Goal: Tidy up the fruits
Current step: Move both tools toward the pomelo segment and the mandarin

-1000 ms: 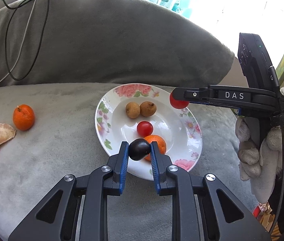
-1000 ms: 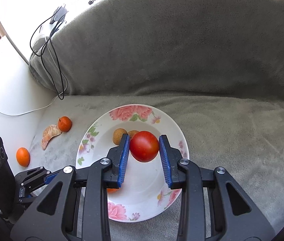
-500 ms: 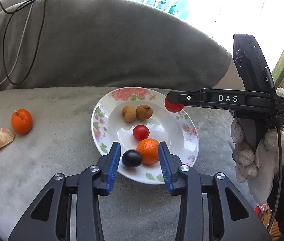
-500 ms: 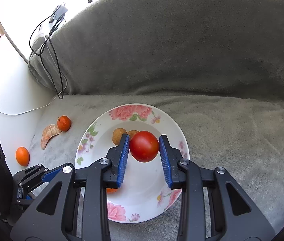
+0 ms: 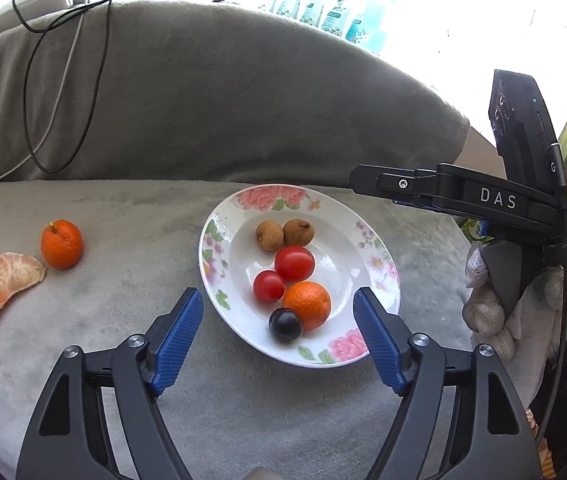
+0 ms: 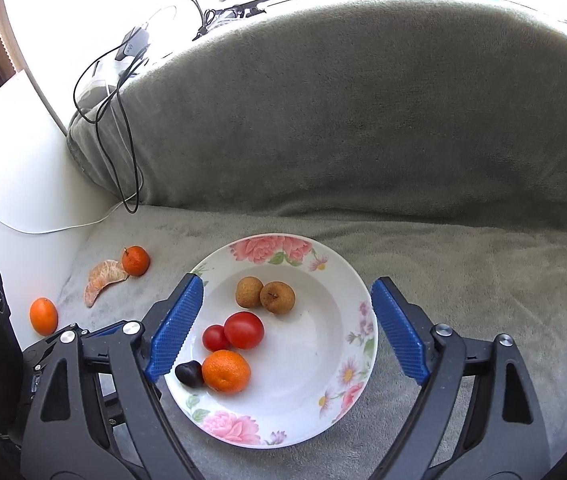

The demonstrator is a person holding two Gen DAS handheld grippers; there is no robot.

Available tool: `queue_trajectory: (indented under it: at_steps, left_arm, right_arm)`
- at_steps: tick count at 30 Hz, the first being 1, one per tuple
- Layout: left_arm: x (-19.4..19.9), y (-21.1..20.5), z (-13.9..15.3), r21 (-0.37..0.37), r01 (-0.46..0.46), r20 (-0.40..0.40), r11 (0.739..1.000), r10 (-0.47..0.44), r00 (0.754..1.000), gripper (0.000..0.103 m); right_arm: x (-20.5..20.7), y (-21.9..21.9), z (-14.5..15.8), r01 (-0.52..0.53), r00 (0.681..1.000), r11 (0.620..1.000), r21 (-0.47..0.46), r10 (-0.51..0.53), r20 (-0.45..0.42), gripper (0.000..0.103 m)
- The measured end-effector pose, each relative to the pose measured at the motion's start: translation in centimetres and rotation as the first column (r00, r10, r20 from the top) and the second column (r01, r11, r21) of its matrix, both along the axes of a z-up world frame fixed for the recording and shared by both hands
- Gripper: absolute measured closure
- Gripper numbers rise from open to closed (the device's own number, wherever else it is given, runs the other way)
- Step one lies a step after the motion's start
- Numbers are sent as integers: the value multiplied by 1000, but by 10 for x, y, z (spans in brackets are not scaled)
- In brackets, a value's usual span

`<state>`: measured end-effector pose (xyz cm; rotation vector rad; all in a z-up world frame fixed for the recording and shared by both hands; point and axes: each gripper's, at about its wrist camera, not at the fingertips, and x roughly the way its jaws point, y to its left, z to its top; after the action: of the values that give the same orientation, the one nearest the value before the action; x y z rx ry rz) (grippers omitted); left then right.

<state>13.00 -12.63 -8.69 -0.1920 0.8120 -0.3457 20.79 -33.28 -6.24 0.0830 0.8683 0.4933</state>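
Both my hand-held grippers hung over the white floral-rimmed ceramic plate (image 6: 353, 280) on the grey plush sofa seat (image 6: 463, 256). Left hand-held gripper (image 5: 279, 334) and right hand-held gripper (image 6: 283, 330) had just been opening; jaws stood wide, nothing between the pads. Plate held the large red tomato (image 6: 244, 330), small red tomato (image 6: 214, 337), dark purple grape (image 5: 285, 324), orange mandarin (image 6: 226, 371) and two brown longans (image 6: 265, 295). Left out: small whole mandarin (image 5: 61, 244) and peeled mandarin half (image 5: 1, 280). Whole one looked light and firm, best pinched across its middle; the peeled half looked soft and squashy, so grip lightly.
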Motion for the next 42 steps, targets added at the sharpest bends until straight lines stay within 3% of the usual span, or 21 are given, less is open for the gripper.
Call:
queue_trajectory:
  at_steps: [5, 24, 42]
  left_arm:
    - [-3, 2, 2, 11, -10, 7, 1000, 10, 1000, 24]
    - [-35, 53, 18, 14, -107, 50, 994, 106, 993, 24]
    - [-72, 139, 18, 30, -279, 91, 960, 275, 957, 24]
  right_arm:
    - [-3, 1, 5, 16, 999, 1000, -22, -15, 34, 8]
    - [-18, 30, 27, -22, 996, 999, -23, 24, 89, 8]
    - [-28, 97, 33, -148, 984, 988, -41, 151, 97, 8]
